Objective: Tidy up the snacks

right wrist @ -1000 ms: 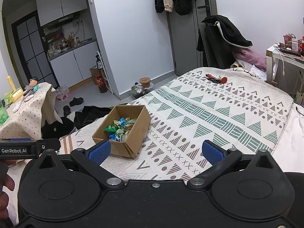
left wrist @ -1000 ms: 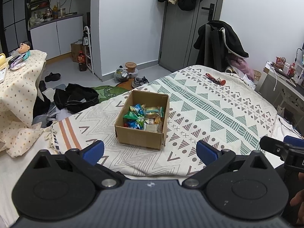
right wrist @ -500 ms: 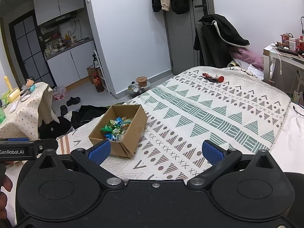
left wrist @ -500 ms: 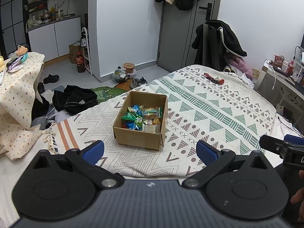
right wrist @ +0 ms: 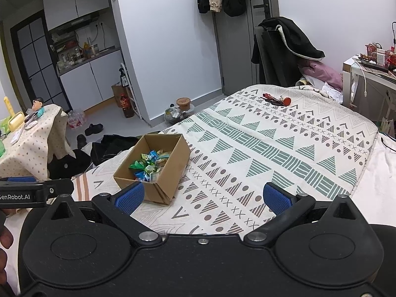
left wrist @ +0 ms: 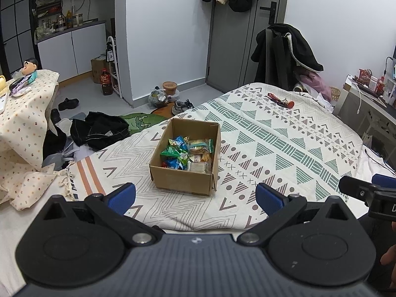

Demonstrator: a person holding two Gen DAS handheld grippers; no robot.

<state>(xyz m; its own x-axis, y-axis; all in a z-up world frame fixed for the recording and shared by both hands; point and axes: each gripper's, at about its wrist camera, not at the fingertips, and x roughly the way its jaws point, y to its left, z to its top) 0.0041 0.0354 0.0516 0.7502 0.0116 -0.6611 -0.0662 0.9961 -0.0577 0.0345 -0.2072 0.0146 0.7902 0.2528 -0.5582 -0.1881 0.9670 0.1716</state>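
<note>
An open cardboard box point(left wrist: 183, 180) point(right wrist: 170, 173) sits on the patterned bedspread near the bed's left edge. Inside lie several wrapped snacks point(left wrist: 185, 154) point(right wrist: 148, 162) in green, blue and clear wrappers. My left gripper point(left wrist: 195, 195) is open and empty, held back from the box with the box's front wall between its blue fingertips. Open and empty as well, my right gripper point(right wrist: 201, 195) hangs to the right of the box, its left pad point(right wrist: 130, 196) overlapping the box's near corner in the view. Each gripper shows at the edge of the other's view.
The bedspread point(left wrist: 284, 146) stretches right and back, with a small red and black item point(left wrist: 281, 100) near its far end. Dark clothes and shoes point(left wrist: 99, 127) lie on the floor left of the bed. A cloth-covered table point(left wrist: 22, 113) stands far left; a desk point(right wrist: 368, 74) stands right.
Both grippers have pulled back and tilted slightly, so the box sits a little lower and further left in each view. Both stay open.
</note>
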